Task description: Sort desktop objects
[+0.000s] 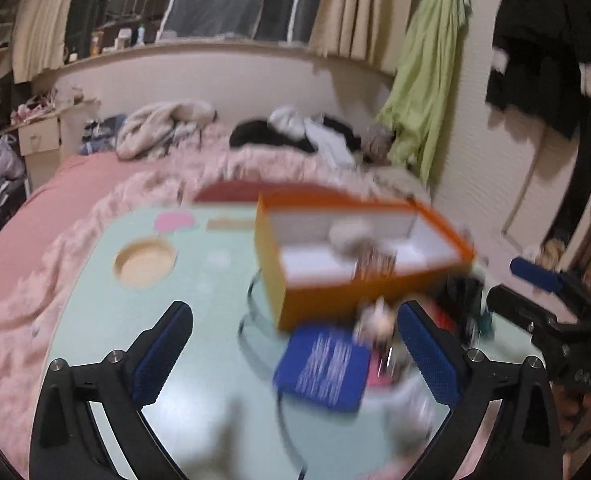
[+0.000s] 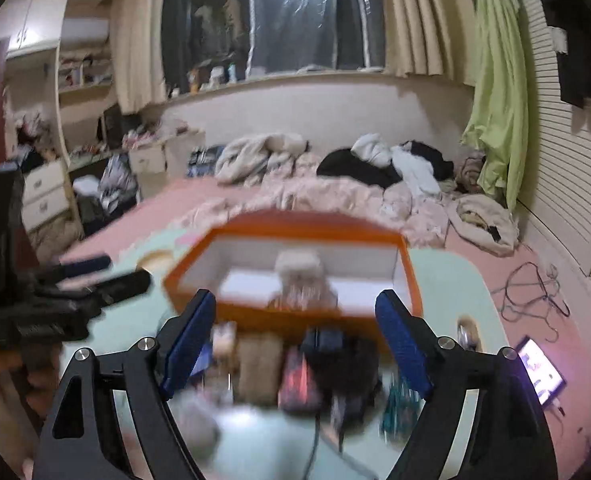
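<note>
Both views are motion-blurred. An orange box with a white inside stands on the pale green table; it holds a few small items. In front of it lie a blue card pack, a small figure and dark clutter. My left gripper is open and empty above the table, near the blue pack. My right gripper is open and empty, over a brown item, a red item, a black object and a teal item before the orange box.
A round wooden coaster and a pink note lie at the table's far left. A black cable loops on the table. A pink bed with heaped clothes lies behind. A lit phone lies on the floor at the right.
</note>
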`<state>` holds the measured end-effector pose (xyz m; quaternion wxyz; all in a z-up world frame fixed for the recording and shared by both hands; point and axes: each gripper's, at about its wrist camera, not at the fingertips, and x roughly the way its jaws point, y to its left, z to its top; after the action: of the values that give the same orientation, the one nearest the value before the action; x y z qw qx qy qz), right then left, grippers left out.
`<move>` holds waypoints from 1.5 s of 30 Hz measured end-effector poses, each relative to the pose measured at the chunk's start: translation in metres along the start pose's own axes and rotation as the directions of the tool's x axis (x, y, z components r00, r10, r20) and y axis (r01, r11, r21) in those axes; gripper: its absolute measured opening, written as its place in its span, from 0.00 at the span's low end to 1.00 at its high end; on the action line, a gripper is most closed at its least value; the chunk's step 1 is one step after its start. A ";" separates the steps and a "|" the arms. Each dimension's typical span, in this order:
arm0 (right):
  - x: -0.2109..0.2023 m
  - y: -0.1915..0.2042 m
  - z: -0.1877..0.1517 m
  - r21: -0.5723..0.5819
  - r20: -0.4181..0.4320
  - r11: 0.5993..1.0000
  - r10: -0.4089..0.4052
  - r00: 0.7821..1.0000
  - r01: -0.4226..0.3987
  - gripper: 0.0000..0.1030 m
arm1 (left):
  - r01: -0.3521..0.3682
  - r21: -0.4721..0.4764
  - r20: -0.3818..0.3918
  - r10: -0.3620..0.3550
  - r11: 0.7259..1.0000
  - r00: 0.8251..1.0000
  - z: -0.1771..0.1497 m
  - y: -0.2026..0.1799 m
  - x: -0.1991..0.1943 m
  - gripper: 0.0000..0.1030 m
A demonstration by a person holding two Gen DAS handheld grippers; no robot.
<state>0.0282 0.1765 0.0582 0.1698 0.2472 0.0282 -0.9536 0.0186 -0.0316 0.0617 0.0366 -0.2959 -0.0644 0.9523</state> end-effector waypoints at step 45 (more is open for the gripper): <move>0.015 -0.022 -0.095 0.001 -0.203 0.997 -0.080 0.976 0.082 0.99 | -0.080 0.132 -0.177 0.103 0.988 0.979 -0.052 0.002 0.022 1.00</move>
<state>0.0525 0.2054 -0.0329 0.1258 0.3425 0.0508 -0.9297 0.0299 -0.0259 0.0061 0.0168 -0.3821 0.0123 0.9239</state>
